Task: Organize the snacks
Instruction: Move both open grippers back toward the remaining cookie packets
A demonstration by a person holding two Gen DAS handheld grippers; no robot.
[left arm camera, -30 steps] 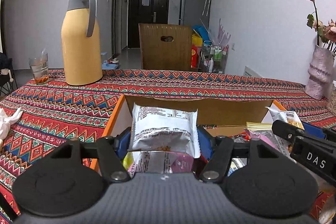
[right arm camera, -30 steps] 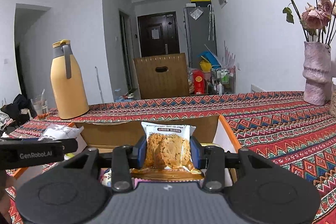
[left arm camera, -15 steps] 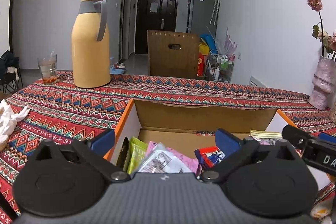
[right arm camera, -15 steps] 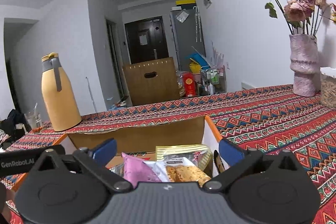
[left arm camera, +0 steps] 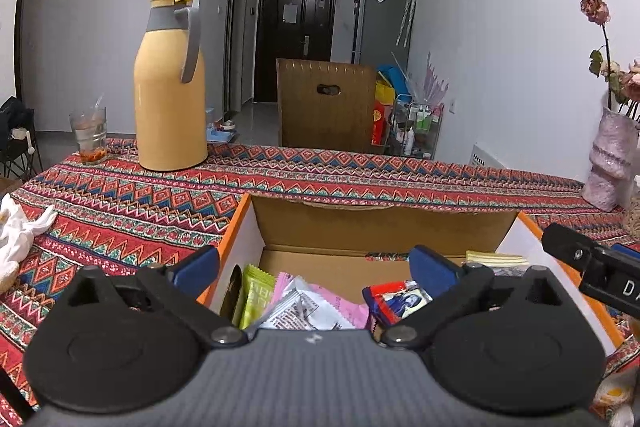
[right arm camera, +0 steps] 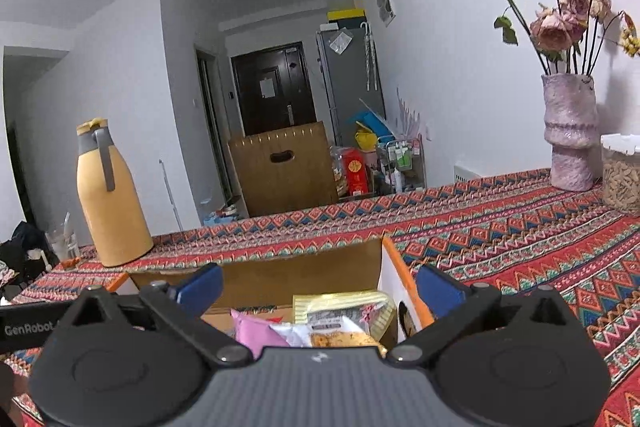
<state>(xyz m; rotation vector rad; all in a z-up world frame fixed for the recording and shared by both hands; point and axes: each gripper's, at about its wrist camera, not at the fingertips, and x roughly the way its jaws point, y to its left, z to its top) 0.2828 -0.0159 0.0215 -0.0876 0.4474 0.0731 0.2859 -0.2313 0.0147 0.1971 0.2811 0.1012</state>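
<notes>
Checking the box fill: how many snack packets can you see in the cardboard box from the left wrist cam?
4 visible in the cardboard box: green packet at left, pink packet and white printed packet mid-front, red packet right of them. More may be hidden behind the left hand-held gripper.

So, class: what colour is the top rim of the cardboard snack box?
Orange, on the cardboard snack box; the left wrist view shows it best.

Both cameras are looking forward along their fingers, low over the counter point(left arm camera: 360, 179), close above the open box point(left arm camera: 384, 223), facing the far door point(left arm camera: 296, 35). The right view is sitting further right and tilting. Both are sharing the box point(right arm camera: 260, 279), flask point(left arm camera: 170, 87) point(right arm camera: 108, 195), chair point(left arm camera: 326, 103) and vase point(right arm camera: 570, 131).
</notes>
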